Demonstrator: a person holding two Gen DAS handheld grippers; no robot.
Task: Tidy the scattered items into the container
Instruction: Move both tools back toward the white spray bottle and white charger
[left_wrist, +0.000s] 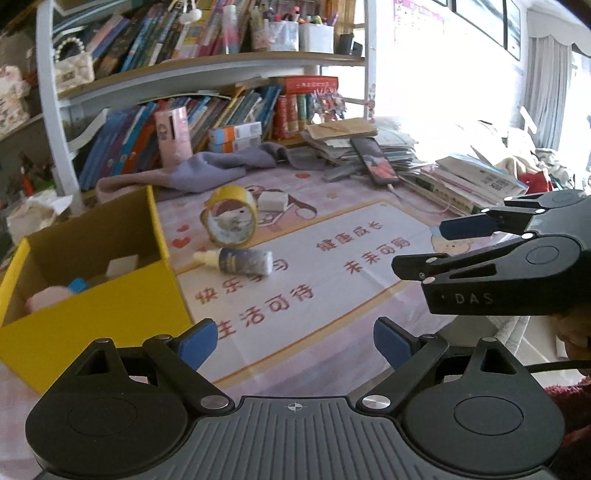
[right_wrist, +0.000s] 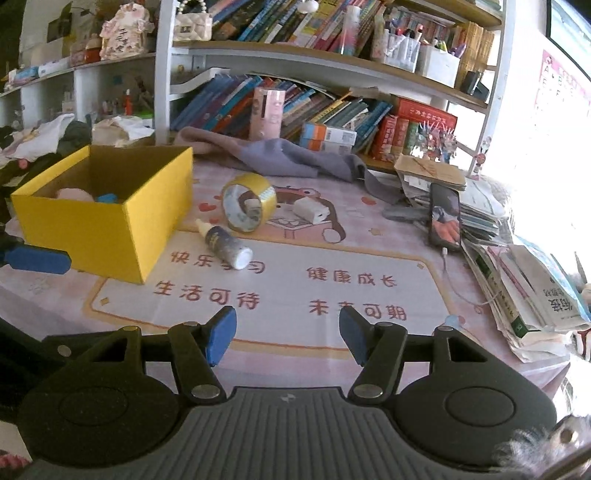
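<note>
Both tongs are released and hold nothing. The left gripper (left_wrist: 295, 341) hovers with its blue pads spread wide over the printed desk mat (left_wrist: 332, 266); the right gripper (right_wrist: 288, 334) stands a little narrower, also over bare mat.

Beyond them lie 3 loose items. A small bottle (right_wrist: 225, 243) rests on its side just beside the yellow box (right_wrist: 122, 229). It looks light, hard and smooth, likely to roll, so I would pinch it across the middle of its body. Behind it the tape roll (right_wrist: 249, 201) stands tilted on its edge: stiff and light, best taken by one wall of the ring. A white charger block (right_wrist: 310, 210) sits near it, rigid and easy to clamp across its flat sides. The box already holds a few things.
</note>
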